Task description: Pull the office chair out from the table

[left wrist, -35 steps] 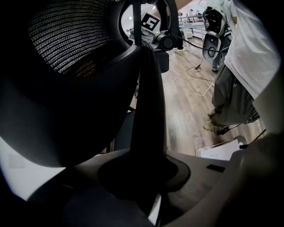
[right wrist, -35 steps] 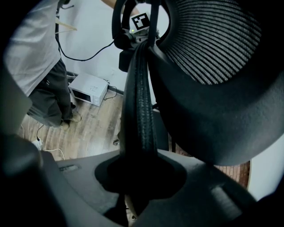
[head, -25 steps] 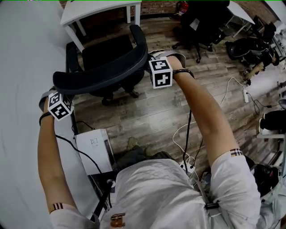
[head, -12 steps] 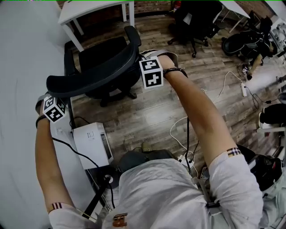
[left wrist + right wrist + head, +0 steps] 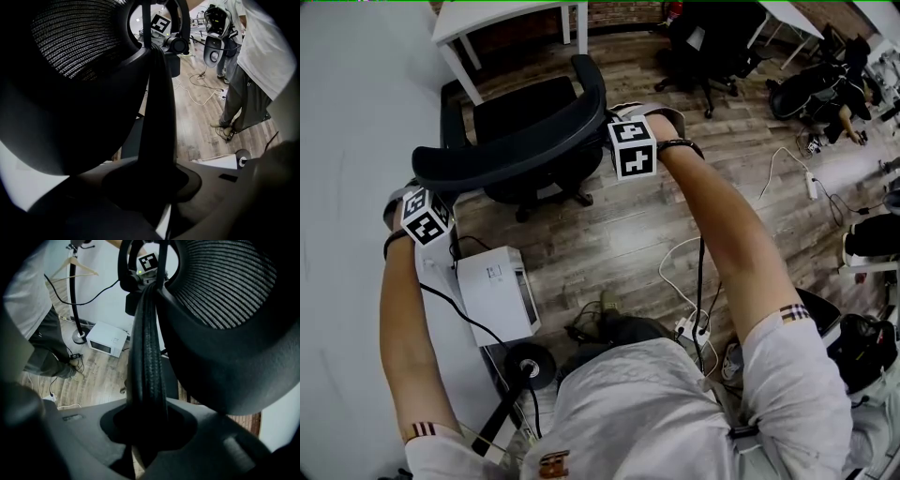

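The office chair (image 5: pixel 525 108) has rolled farther from the table (image 5: pixel 502 17). Left gripper (image 5: pixel 420 186) and right gripper (image 5: pixel 611 131) both clamp its backrest rim.

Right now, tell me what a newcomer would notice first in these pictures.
The black chair fills the upper left of the head view. It is clamped at both sides by the left claw and the right claw. Below it, a white box sits on the wood floor.
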A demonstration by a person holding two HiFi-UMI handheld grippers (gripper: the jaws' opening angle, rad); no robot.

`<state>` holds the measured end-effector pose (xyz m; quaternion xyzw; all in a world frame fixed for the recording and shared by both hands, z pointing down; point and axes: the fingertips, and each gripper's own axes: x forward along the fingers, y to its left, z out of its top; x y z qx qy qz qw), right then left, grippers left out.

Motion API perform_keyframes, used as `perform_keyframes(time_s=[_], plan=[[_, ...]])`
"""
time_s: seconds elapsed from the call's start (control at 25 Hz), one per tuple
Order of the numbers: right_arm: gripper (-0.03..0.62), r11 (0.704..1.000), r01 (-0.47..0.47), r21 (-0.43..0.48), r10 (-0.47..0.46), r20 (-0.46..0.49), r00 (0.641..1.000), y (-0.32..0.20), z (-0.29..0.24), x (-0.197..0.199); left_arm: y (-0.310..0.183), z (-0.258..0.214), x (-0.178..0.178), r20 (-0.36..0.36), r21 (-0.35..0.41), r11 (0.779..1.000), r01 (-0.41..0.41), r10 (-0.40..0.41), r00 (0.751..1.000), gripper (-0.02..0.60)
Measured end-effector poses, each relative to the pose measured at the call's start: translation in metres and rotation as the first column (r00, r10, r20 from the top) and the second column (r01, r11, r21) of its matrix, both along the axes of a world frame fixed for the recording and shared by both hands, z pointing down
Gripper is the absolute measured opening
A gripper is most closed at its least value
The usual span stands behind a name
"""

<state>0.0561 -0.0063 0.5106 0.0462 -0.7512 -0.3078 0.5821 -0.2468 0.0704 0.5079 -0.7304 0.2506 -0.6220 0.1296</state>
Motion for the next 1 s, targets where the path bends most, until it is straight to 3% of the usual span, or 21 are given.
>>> perform_keyframes(time_s=[0.24, 0.44, 0.72, 1.0], plan=[[0.101, 1.0, -0.015, -0.005, 0.015, 0.014, 1.0, 0.007, 0.004, -0.004, 0.004, 0.008, -0.006, -0.033, 0.02, 0.999, 0.032, -0.032, 0.999, 0.126], [0.187, 1.0, -0.016, 0.023, 0.016, -0.002, 1.0, 0.007, 0.007, 0.0, 0.006, 0.009, -0.012, -0.011, 0.031, 0.999, 0.034, -0.034, 0.999, 0.198], [0.206, 0.992, -0.088, 0.088, 0.081, 0.084, 0.993, 0.015, -0.031, 0.012, 0.014, -0.016, -0.017, 0.009, 0.067, 0.997, 0.043, -0.043, 0.999, 0.224], [0.206, 0.975, -0.155, 0.162, 0.127, 0.168, 0.978, 0.06, -0.084, 0.029, 0.047, -0.064, -0.018, -0.035, 0.156, 0.984, 0.083, -0.079, 0.996, 0.229]])
